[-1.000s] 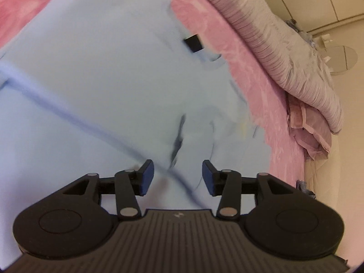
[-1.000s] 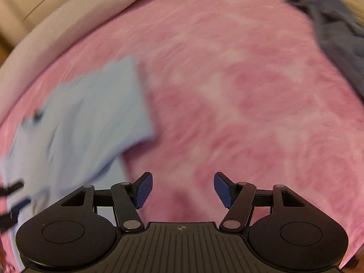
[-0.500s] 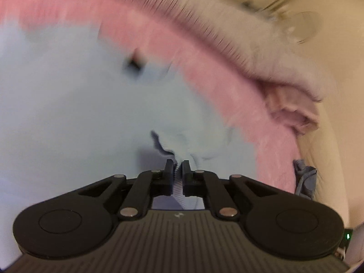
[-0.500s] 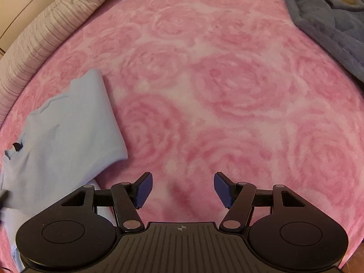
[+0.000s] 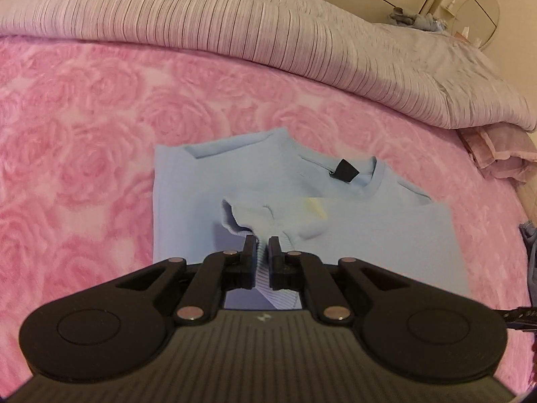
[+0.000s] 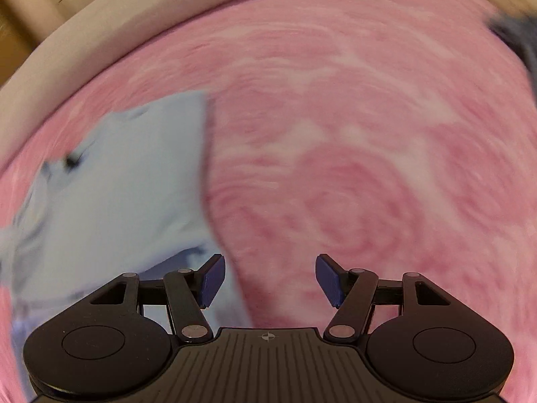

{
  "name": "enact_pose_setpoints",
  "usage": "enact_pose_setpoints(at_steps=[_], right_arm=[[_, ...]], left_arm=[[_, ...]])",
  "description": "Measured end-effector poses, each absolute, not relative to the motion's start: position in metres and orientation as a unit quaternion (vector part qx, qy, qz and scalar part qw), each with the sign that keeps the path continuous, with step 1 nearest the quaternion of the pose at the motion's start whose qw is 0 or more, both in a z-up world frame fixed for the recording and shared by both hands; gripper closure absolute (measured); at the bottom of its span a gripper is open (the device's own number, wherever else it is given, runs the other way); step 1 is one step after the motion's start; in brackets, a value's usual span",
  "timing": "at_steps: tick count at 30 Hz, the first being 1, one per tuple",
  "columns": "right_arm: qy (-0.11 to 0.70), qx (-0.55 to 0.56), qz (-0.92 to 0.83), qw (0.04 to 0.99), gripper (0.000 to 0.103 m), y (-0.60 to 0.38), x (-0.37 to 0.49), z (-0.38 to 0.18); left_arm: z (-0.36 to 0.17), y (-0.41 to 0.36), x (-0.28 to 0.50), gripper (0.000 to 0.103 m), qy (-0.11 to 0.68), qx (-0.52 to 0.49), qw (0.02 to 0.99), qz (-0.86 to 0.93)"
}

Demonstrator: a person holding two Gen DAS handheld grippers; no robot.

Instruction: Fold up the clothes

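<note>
A light blue sweatshirt (image 5: pixel 352 235) lies partly folded on the pink rose bedspread (image 5: pixel 84 154), collar and black neck tag (image 5: pixel 345 170) at the far side. My left gripper (image 5: pixel 262 252) is shut on a ribbed cuff of the sweatshirt (image 5: pixel 268 278) and holds it lifted over the body of the garment. In the right wrist view the sweatshirt (image 6: pixel 110 194) shows blurred at the left. My right gripper (image 6: pixel 268 280) is open and empty above the bedspread (image 6: pixel 369 168), beside the garment's right edge.
A striped grey-pink duvet (image 5: pixel 268 30) is bunched along the far side of the bed. A dark blue-grey garment (image 6: pixel 517 37) lies at the far right on the bedspread. A round mirror (image 5: pixel 476 20) and wall stand beyond the bed.
My left gripper closed on the sweatshirt's cuff and lifted it up and back over the garment. My right gripper stayed open and swung; its view is now blurred.
</note>
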State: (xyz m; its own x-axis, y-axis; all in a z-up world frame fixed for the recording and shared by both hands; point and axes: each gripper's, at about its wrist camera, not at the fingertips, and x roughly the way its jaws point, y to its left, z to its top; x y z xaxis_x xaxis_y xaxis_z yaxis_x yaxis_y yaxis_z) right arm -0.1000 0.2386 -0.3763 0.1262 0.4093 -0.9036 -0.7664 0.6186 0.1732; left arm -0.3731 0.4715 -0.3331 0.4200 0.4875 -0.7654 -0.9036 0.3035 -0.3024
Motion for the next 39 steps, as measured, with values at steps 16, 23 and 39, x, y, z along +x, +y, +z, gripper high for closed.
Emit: enact_pose_setpoints(at_steps=[16, 23, 39], right_arm=[[0.469, -0.292, 0.452, 0.700, 0.040, 0.260, -0.132, -0.402], [0.477, -0.224, 0.464, 0.712, 0.040, 0.256, -0.122, -0.390], [0.505, -0.210, 0.455, 0.703, 0.040, 0.167, -0.145, -0.391]], left_arm=[[-0.352, 0.469, -0.400, 0.099, 0.343, -0.372, 0.703, 0.500], [-0.344, 0.464, -0.382, 0.093, 0.312, -0.363, 0.728, 0.490], [-0.336, 0.364, -0.424, 0.090, 0.324, -0.367, 0.722, 0.489]])
